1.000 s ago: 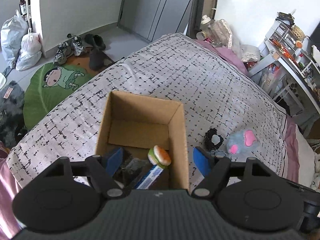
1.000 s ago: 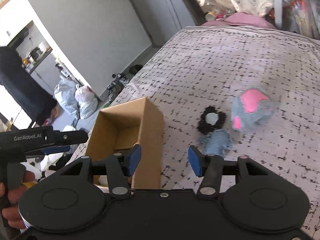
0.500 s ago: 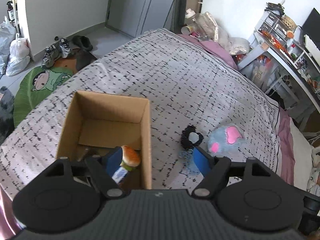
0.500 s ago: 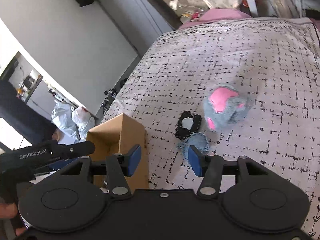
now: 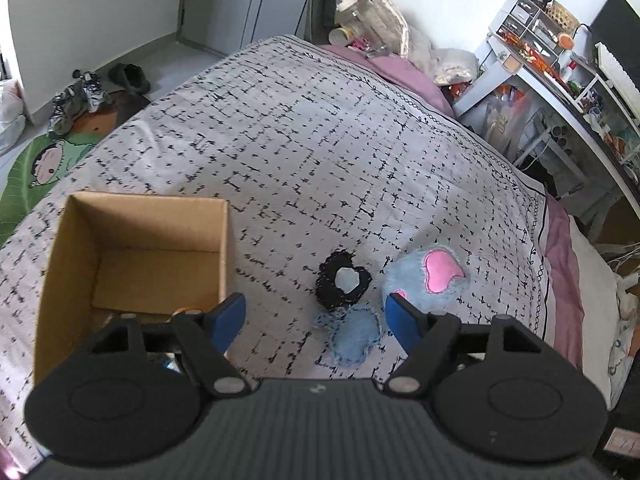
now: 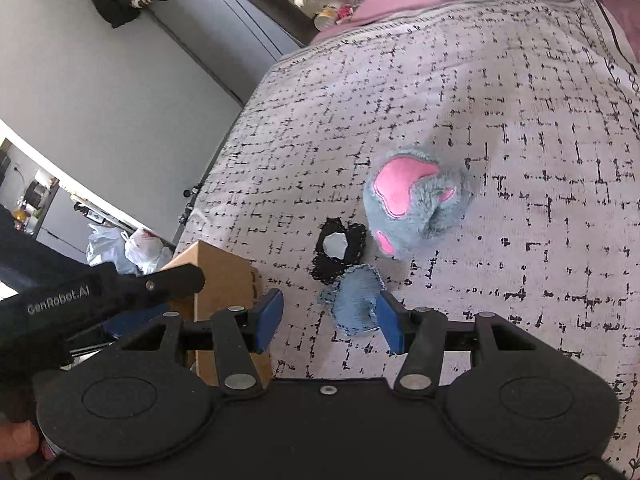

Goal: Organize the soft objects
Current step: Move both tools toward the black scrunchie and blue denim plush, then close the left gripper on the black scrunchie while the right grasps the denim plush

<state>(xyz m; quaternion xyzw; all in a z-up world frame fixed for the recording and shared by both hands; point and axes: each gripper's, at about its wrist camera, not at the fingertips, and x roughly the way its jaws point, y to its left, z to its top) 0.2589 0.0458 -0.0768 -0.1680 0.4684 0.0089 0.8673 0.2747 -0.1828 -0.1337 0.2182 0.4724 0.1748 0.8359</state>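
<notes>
Both claws, left (image 5: 316, 320) and right (image 6: 328, 320), gape empty, so I should straddle the denim patch (image 6: 356, 300) squarely, pinch low, then carry it to the box (image 5: 136, 256).

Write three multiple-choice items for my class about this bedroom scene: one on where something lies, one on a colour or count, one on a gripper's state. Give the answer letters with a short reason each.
1. Where is the cardboard box relative to the soft items in the left wrist view?
A. To their left on the bed
B. On the floor
C. Stacked on top of them

2. What colour are the patches on the grey plush toy?
A. Green
B. Pink
C. Yellow

3. What state is the right gripper in?
A. Shut on the plush toy
B. Shut on the box
C. Open, holding nothing

Answers:
1 A: the box sits on the bedspread, left of the black scrunchie and blue denim piece.
2 B: pink patches show on the grey fur.
3 C: its blue pads stand apart, with the denim piece on the bed beyond them.
</notes>
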